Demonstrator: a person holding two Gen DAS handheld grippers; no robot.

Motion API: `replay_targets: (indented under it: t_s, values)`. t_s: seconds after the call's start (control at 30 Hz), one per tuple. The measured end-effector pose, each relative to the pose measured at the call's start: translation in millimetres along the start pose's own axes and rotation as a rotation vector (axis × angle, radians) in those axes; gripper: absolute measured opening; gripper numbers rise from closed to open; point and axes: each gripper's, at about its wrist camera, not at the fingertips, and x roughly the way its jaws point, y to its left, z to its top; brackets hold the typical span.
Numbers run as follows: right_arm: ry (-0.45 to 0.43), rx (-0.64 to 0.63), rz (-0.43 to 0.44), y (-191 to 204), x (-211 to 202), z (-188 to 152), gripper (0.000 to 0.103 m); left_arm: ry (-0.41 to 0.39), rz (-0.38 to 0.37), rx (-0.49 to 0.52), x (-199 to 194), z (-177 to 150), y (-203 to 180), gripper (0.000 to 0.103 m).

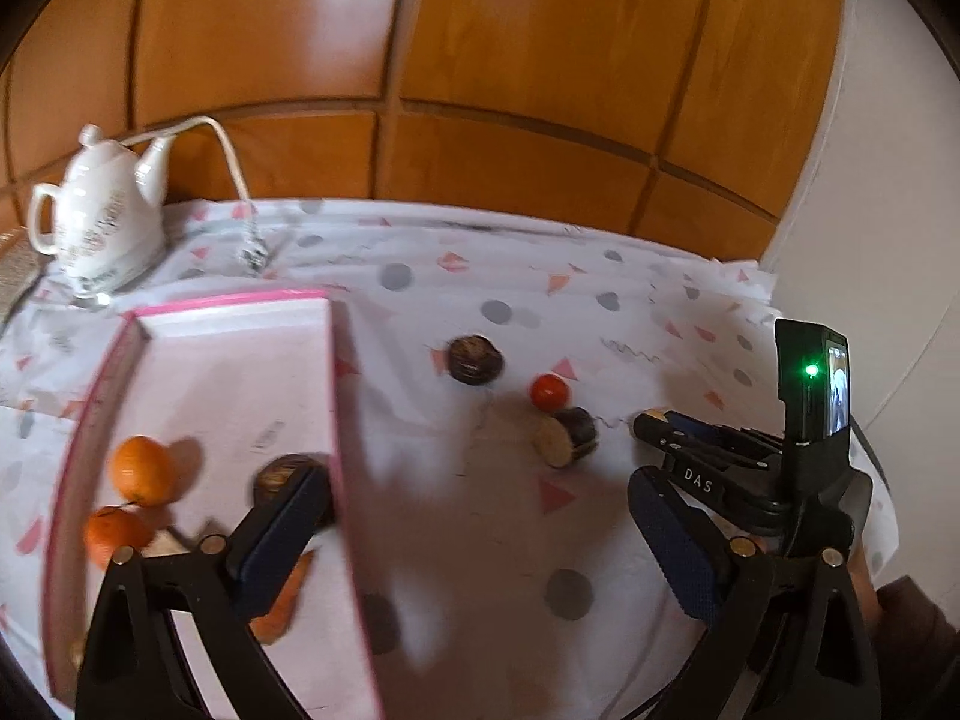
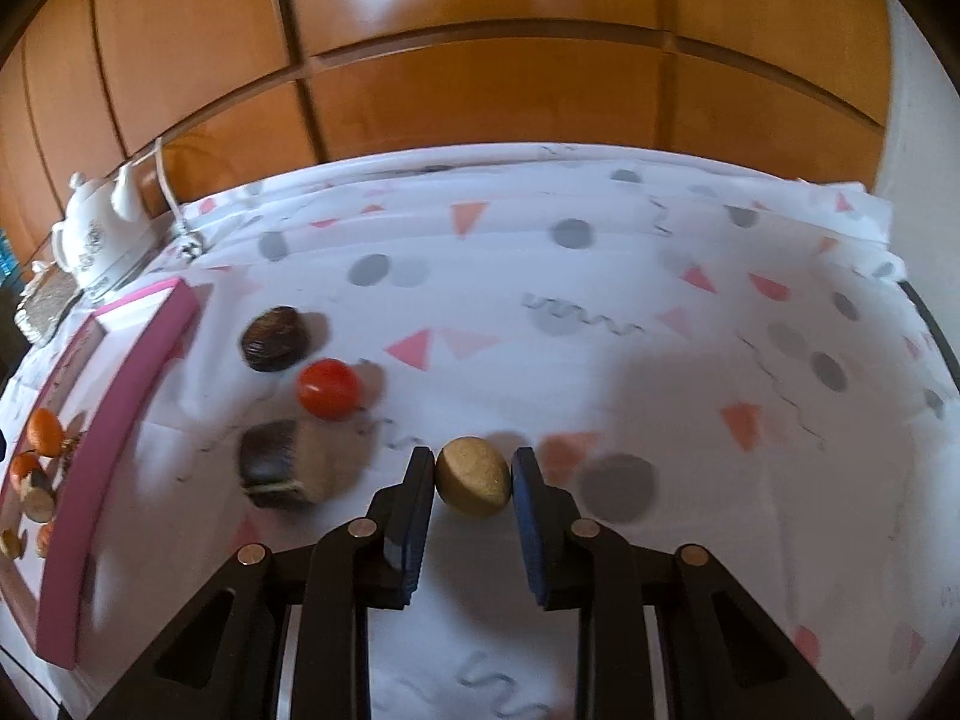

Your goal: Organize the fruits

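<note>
In the right wrist view my right gripper (image 2: 473,463) is shut on a tan egg-shaped fruit (image 2: 474,483) that rests on the patterned cloth, with a pad pressed on each side. Left of it lie a cut dark-skinned piece (image 2: 279,463), a red tomato (image 2: 328,389) and a dark round fruit (image 2: 273,339). My left gripper (image 1: 480,531) stands open, straddling the right wall of a pink-rimmed box (image 1: 337,420). Its left finger (image 1: 282,534) is inside the box, its right finger outside. The box holds two oranges (image 1: 142,469), a dark fruit (image 1: 282,471) and an orange wedge (image 1: 288,600).
A white teapot (image 1: 99,210) with a white cable (image 1: 231,156) stands at the back left, beyond the box. A wooden panelled wall (image 1: 510,60) closes the far side. The cloth (image 2: 600,276) covers the table, whose edge (image 2: 936,336) runs down the right.
</note>
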Motion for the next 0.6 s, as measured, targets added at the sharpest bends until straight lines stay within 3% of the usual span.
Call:
replay_targets:
  t_s: [0.1,0.37,0.53,0.6]
  values:
    - [0.005,0.042,-0.011,-12,0,-4,0.026,0.043,-0.034,0.001,17,4,-9,0.094]
    - [-0.005,0.084,0.018,-19,1,-7,0.026,0.114,-0.041,-0.031,68,13,-26,0.092]
    - [-0.014,0.094,0.023,-21,1,-9,0.026,0.155,-0.032,-0.024,96,14,-34,0.069]
    - [-0.016,0.099,0.028,-22,1,-9,0.026,0.180,-0.036,-0.050,106,14,-33,0.066]
